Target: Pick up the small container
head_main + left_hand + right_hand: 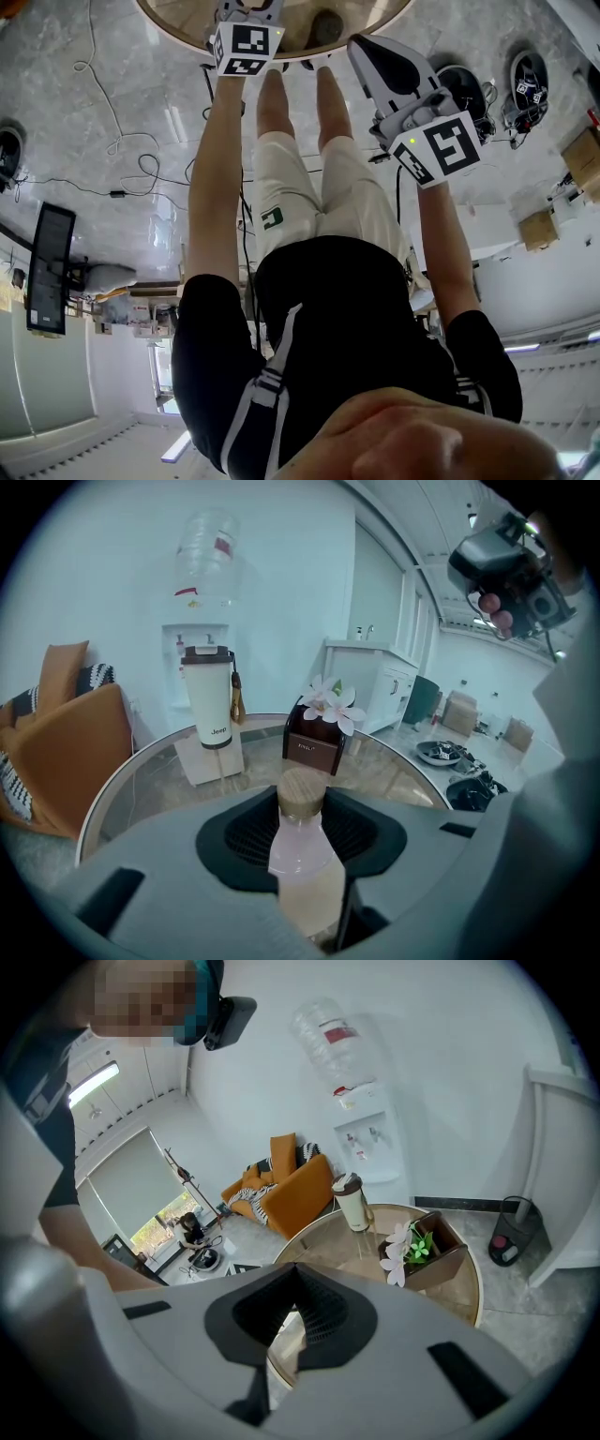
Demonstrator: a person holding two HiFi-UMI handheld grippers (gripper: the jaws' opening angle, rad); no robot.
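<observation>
The small container [302, 850] is a clear bottle with a pale pink fill and a wooden cap [303, 794]. It stands upright between the black pads of my left gripper [302, 808], which is shut on it above the round glass table [150, 766]. In the head view the left gripper [251, 9] reaches over the table rim [178, 36], and the bottle is hidden there. My right gripper [367, 49] is held higher and to the right of the table. Its pads [328, 1312] meet at the tips with nothing between them.
On the table stand a white tumbler [208, 697] on a white block and a brown box with white flowers [317, 738]. A water dispenser [202, 621] and an orange armchair [56, 752] are behind. Cables [122, 169] run over the floor.
</observation>
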